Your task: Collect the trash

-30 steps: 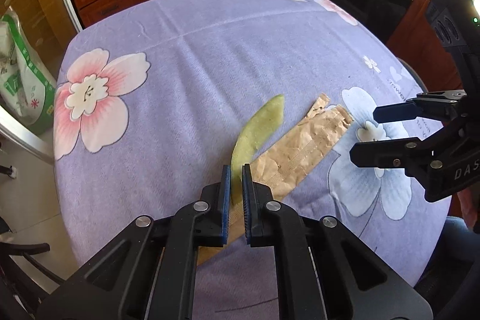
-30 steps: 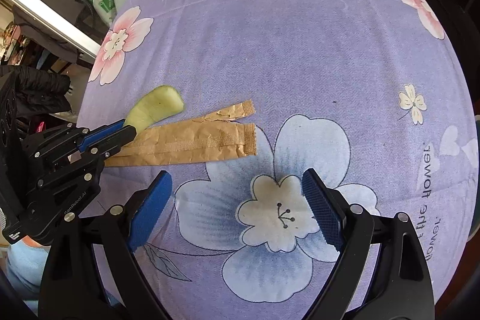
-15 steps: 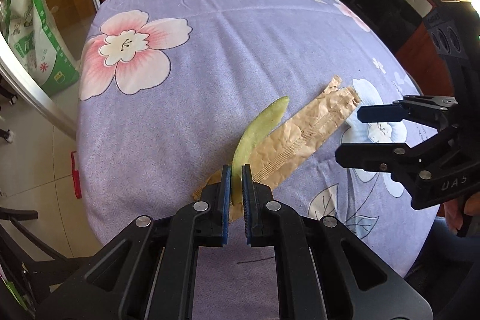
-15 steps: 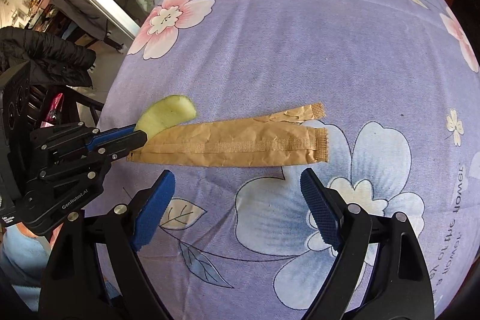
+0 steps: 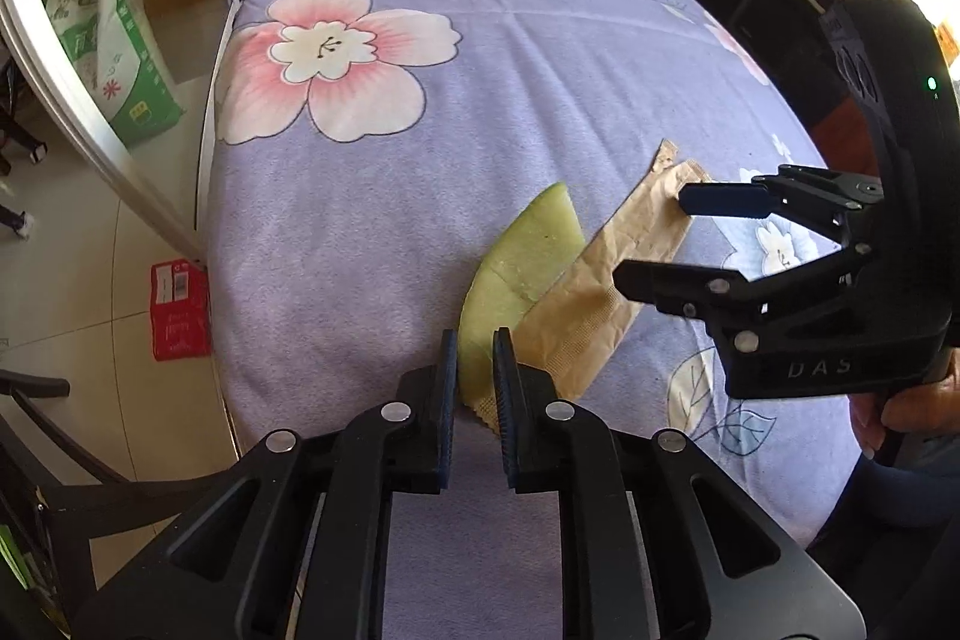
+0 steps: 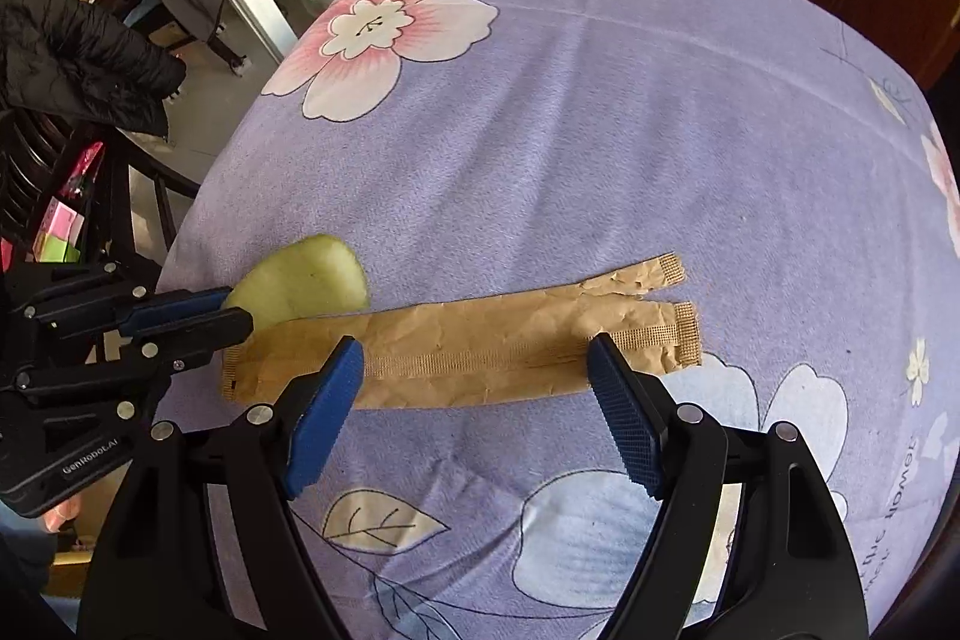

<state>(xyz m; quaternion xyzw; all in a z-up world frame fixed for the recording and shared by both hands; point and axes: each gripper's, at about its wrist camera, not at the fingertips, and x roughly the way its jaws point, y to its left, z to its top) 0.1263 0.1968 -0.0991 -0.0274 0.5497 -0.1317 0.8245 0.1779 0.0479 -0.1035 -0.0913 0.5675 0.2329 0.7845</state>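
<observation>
Left and right wrist views, collecting trash from the flowered purple tablecloth (image 6: 600, 130). Over the last second you drew both tools back toward the near, lower edge of the table: the pink flower print (image 5: 330, 58), earlier at the far left of the left view, now sat in the upper centre, and the floor and red packet (image 5: 179, 310) had come into view at left. Your left gripper (image 5: 474, 358) stayed pinched on the near end of the pale green melon rind (image 5: 522, 256), its blue pads pressed to either side of the slice at lower centre. Whether the rind had fully left the cloth could not be judged from these angles. The crumpled brown paper strip (image 6: 480, 346) lay flat across the middle of the right view, its near end touching or tucked under the rind. Your right gripper (image 6: 474, 400) had closed in on it from a second earlier, when it hung over the blue flower; its fingers (image 6: 324, 400) were spread wide and straddled the strip's lower edge, holding nothing. By this reading one piece was secured and the second was lined up for a pinch.
</observation>
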